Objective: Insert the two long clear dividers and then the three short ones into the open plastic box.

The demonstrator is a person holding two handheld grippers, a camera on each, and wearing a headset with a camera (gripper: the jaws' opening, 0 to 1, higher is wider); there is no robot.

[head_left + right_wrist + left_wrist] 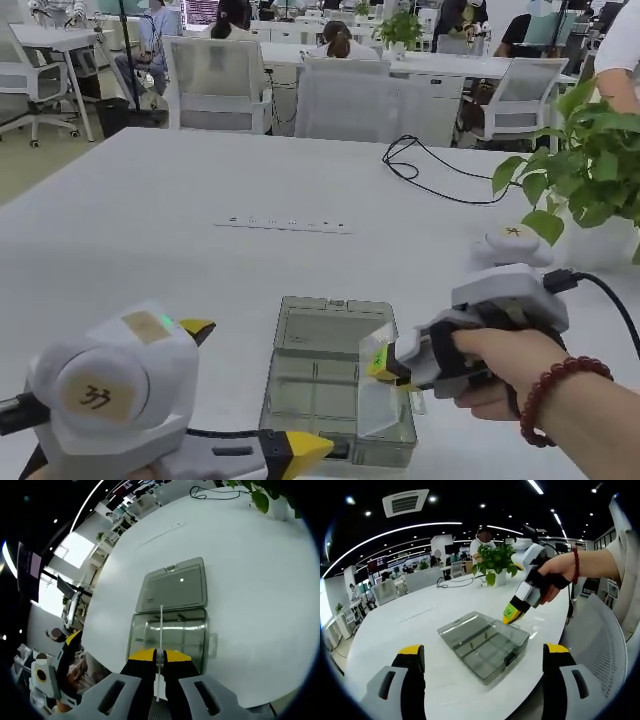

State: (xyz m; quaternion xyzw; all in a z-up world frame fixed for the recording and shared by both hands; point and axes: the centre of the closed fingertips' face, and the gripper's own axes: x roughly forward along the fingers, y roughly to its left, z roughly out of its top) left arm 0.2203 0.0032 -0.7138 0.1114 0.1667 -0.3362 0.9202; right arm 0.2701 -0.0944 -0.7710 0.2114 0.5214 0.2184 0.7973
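Observation:
The smoky clear plastic box (pixel 300 400) lies open near the table's front edge, its lid (pixel 330 322) folded flat on the far side. My right gripper (pixel 388 366) hovers over the box's right end, shut on a clear divider (pixel 374 392) that hangs down into the base. In the right gripper view the divider (pixel 161 625) shows edge-on between the shut yellow jaws of the right gripper (pixel 160 656), above the box base (pixel 190 635). My left gripper (pixel 250 390) stands open just left of the box (pixel 482 645), holding nothing; the left gripper (pixel 481 655) has its jaws wide apart.
A potted plant (pixel 590 170) stands at the table's right edge beside a small white device (pixel 510 244). A black cable (pixel 425 165) loops at the far side. A flat white strip (pixel 285 224) lies mid-table. Chairs (pixel 215 80) and seated people sit beyond.

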